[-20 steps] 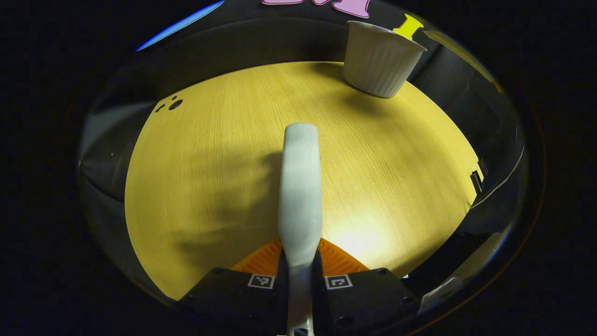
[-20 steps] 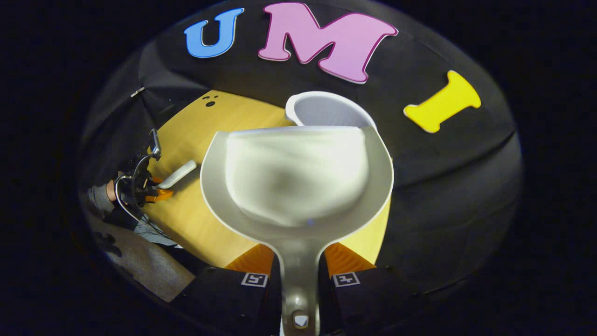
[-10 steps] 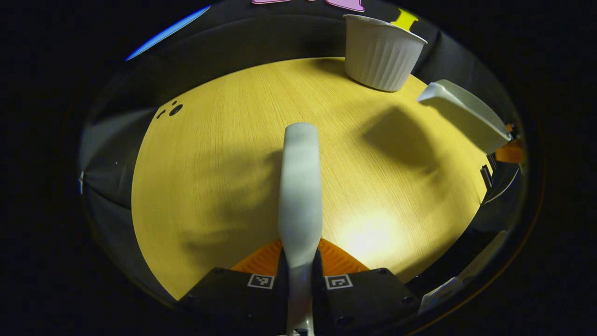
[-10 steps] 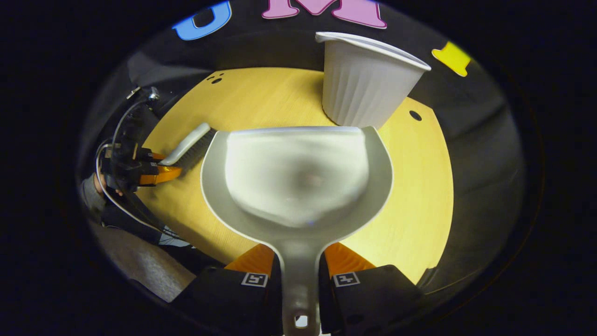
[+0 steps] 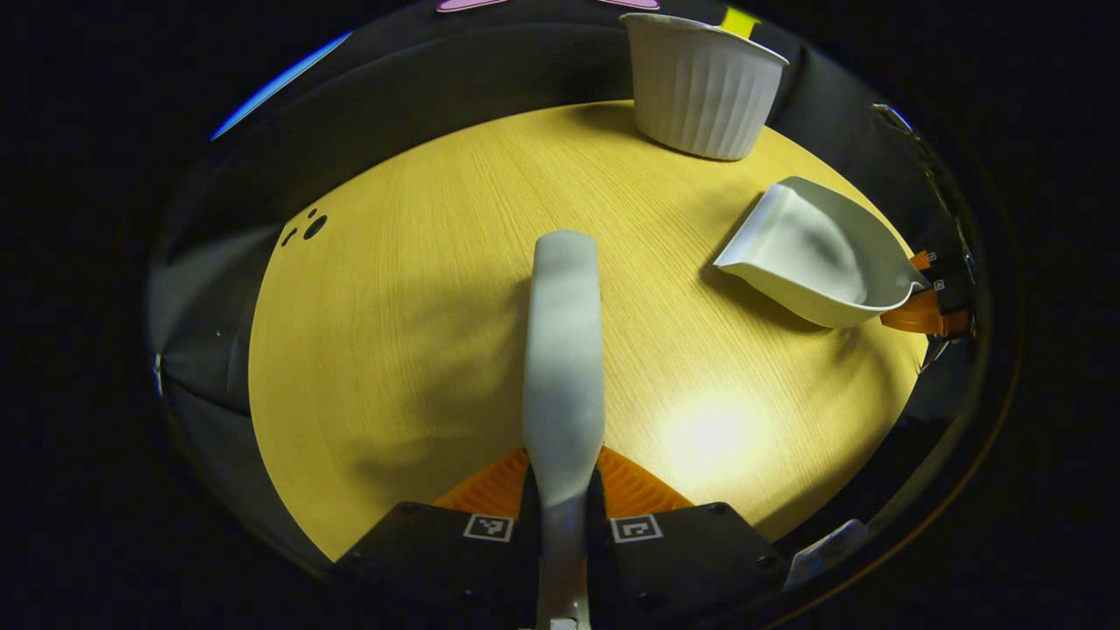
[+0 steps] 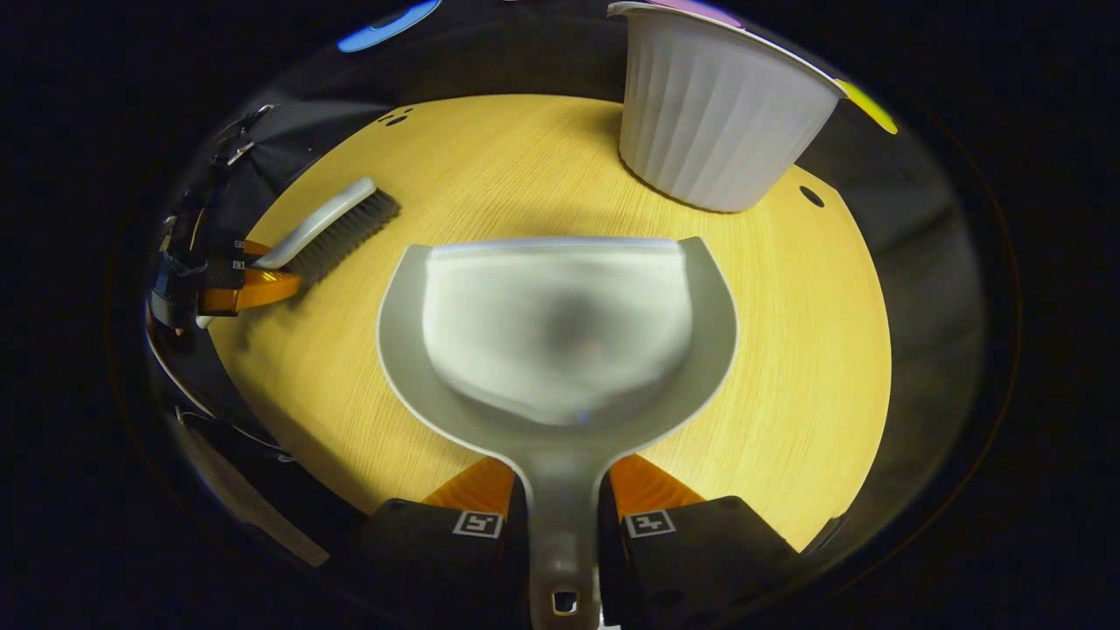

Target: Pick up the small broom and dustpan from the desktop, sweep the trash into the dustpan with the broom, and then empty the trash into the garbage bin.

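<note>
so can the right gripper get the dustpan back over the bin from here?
Probably yes. The right gripper is shut on the dustpan handle, the bin stands just beyond the pan's front edge, and only bare table lies between.

One small broom (image 6: 331, 226), one dustpan (image 6: 560, 337) and one white ribbed garbage bin (image 6: 713, 118) share one round wooden desk (image 6: 814, 350), alongside two grippers, left (image 5: 561, 494) and right (image 6: 560, 499).
</note>
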`<state>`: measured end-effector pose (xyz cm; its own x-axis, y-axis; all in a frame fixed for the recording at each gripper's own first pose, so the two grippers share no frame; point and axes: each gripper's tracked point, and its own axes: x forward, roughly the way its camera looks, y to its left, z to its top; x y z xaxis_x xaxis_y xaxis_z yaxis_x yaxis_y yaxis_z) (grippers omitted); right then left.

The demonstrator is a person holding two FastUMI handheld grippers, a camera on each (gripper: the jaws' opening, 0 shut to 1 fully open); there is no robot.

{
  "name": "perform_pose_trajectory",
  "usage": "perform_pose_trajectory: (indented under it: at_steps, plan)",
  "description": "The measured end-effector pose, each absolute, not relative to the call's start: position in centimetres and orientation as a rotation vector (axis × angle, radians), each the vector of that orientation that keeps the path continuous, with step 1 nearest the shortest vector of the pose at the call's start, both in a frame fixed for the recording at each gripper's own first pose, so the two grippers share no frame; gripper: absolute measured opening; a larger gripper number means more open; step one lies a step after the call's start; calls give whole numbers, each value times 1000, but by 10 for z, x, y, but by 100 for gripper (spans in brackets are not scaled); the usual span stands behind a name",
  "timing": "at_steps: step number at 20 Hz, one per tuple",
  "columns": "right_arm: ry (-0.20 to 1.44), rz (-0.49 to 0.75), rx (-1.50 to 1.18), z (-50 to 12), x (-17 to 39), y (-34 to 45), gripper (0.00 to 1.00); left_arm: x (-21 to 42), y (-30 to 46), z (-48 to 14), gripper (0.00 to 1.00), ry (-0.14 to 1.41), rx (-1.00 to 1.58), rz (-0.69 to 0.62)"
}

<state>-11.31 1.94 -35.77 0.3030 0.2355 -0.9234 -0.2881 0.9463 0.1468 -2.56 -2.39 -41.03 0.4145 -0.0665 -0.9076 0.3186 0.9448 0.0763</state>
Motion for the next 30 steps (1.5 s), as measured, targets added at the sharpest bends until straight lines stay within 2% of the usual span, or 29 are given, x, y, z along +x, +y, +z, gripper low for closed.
perform_pose_trajectory:
  at_steps: [3,4,5,6,7,8,10,11,12,13,14,15,19,20,21,24,30]
  plan:
    - [1222,360,-20,-363,-114,27,36,-25,-25,-399,26,1119,259,-242]
    - [1214,359,-31,-366,-113,27,33,-23,-26,-396,27,1117,264,-242]
    - [1208,361,-47,-368,-113,25,37,-23,-27,-396,27,1117,271,-240]
    - [1204,368,-56,-367,-116,26,34,-25,-28,-399,28,1118,279,-236]
    - [1205,378,-44,-369,-117,28,41,-26,-28,-399,28,1120,286,-234]
    - [1215,385,-30,-369,-119,29,35,-27,-30,-399,28,1124,290,-231]
    - [1219,393,-9,-369,-119,33,41,-27,-29,-397,30,1121,289,-219]
    - [1220,390,-8,-368,-119,34,38,-27,-28,-395,27,1112,293,-210]
    - [1219,387,-6,-366,-120,33,53,-25,-26,-393,32,1099,305,-202]
    - [1210,385,1,-364,-119,33,46,-25,-25,-390,30,1086,317,-200]
    - [1201,386,9,-360,-118,32,46,-27,-25,-385,24,1074,331,-200]
    - [1193,387,15,-356,-119,31,46,-27,-24,-380,31,1062,342,-201]
    - [1124,413,18,-310,-125,20,46,-32,-25,-356,33,1011,356,-193]
    - [1100,423,22,-298,-126,18,46,-34,-25,-345,26,990,352,-187]
    - [1069,429,25,-285,-124,16,46,-36,-26,-335,33,971,347,-178]
    - [936,449,57,-238,-110,15,45,-30,-33,-290,34,846,303,-137]
    - [586,477,116,-120,-74,10,45,-10,-74,-160,34,482,108,-81]
